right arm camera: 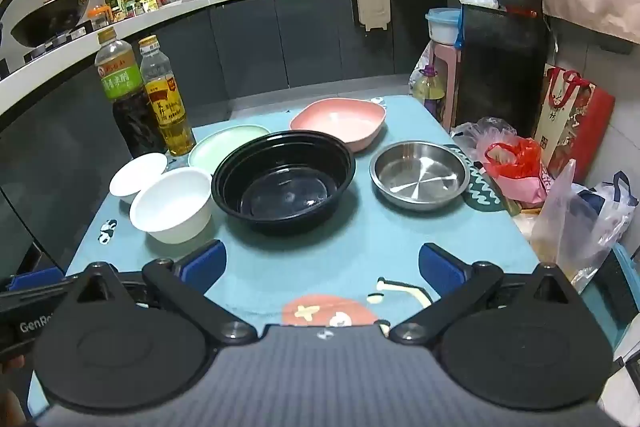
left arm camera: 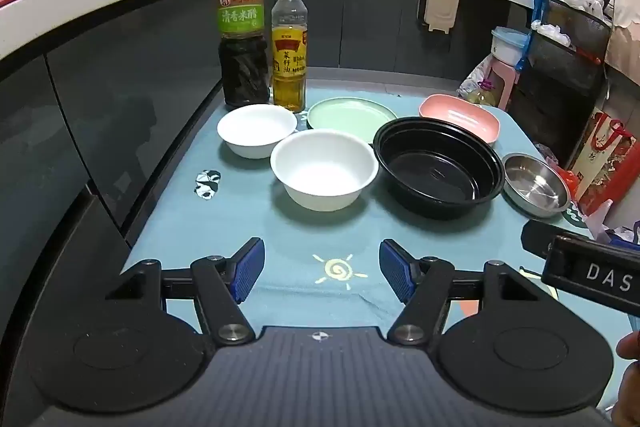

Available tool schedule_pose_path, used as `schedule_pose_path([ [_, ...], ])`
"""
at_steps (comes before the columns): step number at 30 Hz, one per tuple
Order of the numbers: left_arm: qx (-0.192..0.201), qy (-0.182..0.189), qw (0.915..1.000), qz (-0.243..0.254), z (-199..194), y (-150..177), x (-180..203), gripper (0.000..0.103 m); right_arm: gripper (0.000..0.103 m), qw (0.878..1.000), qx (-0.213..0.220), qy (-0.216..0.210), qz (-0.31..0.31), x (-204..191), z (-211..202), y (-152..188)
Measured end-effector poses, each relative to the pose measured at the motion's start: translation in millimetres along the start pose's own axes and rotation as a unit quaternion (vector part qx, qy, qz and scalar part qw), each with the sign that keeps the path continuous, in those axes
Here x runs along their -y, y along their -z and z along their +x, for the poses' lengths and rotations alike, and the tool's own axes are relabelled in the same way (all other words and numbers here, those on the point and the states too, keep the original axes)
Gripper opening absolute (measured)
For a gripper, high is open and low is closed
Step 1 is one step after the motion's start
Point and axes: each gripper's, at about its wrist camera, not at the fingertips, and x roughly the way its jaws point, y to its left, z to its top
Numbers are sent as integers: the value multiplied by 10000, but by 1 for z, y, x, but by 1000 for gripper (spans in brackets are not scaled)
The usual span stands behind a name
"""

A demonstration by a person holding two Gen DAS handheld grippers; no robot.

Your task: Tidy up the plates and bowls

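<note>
On the blue tablecloth (left arm camera: 256, 227) stand two white bowls, one nearer (left arm camera: 324, 169) (right arm camera: 172, 205) and one farther left (left arm camera: 257, 129) (right arm camera: 138, 181). A black round bowl (left arm camera: 438, 167) (right arm camera: 284, 181) sits in the middle, a pale green plate (left arm camera: 352, 117) (right arm camera: 224, 147) behind it, a pink dish (left arm camera: 460, 121) (right arm camera: 340, 121) at the back right, and a steel dish (left arm camera: 536, 189) (right arm camera: 420, 173) on the right. My left gripper (left arm camera: 322, 273) hangs open over the near cloth, short of the white bowl. My right gripper (right arm camera: 322, 265) is open too, in front of the black bowl, holding nothing.
Two bottles, a dark vinegar one (left arm camera: 242, 35) (right arm camera: 124, 95) and a yellow oil one (left arm camera: 289, 47) (right arm camera: 166, 99), stand at the table's back left. Plastic bags (right arm camera: 516, 163) and a red gift bag (right arm camera: 572, 119) crowd the right edge. Dark cabinets (left arm camera: 100, 87) run along the left.
</note>
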Motion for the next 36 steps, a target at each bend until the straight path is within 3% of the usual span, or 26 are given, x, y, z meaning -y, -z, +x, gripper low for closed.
schedule_pose_path([
  [36,-428,44,9989,-168,18,11,-5,60,47,9996,-229,9,-166,-5,15,8],
])
